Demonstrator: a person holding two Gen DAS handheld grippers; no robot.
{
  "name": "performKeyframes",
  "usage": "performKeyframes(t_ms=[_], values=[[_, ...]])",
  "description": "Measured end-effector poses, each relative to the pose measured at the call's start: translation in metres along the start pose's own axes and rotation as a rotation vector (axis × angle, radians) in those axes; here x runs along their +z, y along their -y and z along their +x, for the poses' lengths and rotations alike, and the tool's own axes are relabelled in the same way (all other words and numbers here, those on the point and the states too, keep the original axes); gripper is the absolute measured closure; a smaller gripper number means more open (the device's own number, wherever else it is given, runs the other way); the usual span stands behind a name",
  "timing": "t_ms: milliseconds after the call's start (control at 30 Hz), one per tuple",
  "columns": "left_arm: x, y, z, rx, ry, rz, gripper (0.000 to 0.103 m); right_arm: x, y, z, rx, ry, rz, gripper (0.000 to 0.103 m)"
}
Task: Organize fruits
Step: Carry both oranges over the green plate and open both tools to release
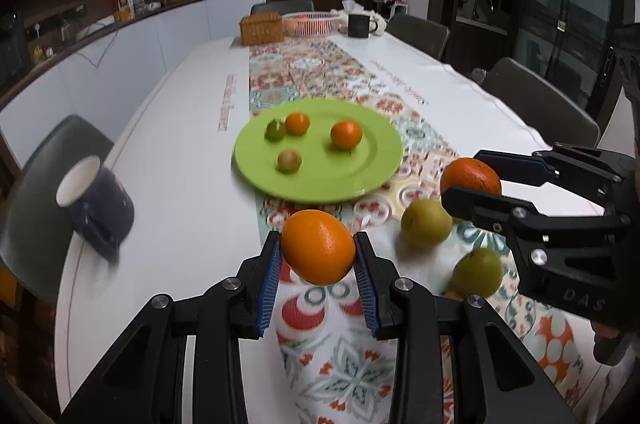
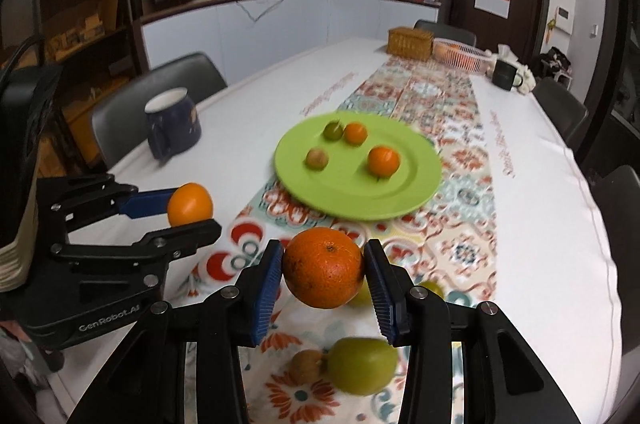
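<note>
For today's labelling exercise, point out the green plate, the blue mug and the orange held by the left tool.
Green plate [image 1: 352, 184], left wrist view, bare front rim.
Blue mug [image 2: 176, 128], right wrist view, side wall.
Orange in left tool [image 1: 318, 246], left wrist view, middle of peel.

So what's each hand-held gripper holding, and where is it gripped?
Left hand-held gripper: orange, pinched at its sides. Right hand-held gripper: darker orange, likewise.
</note>
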State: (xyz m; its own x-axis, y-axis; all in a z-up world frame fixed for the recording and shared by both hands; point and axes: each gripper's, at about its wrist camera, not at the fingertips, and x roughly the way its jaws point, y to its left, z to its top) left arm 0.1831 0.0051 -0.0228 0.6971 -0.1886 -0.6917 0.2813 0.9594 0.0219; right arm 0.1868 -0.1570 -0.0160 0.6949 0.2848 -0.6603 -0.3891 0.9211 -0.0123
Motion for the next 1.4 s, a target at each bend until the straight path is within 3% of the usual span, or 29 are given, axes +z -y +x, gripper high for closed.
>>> performKeyframes(t_ms=[333,767,1200,1400], values=[[0.048,0.0,0.013,-0.007,0.028,-0.027,0.068,0.048,0.036,0.002,-0.003,0.068,0.007,0.06],[0.107,-0.019,0.07,0.003,0.011,-0.044,0.068,0.103,0.068,0.062,0.035,0.054,0.005,0.06],[0.109,-0.037,0.15,-0.011,-0.118,-0.099,0.068,0.113,0.1,0.157,0.095,-0.079,0.07,0.06],[0.105,-0.04,0.168,0.004,-0.153,-0.105,0.068,0.109,0.103,0.183,0.106,-0.119,0.086,0.06]])
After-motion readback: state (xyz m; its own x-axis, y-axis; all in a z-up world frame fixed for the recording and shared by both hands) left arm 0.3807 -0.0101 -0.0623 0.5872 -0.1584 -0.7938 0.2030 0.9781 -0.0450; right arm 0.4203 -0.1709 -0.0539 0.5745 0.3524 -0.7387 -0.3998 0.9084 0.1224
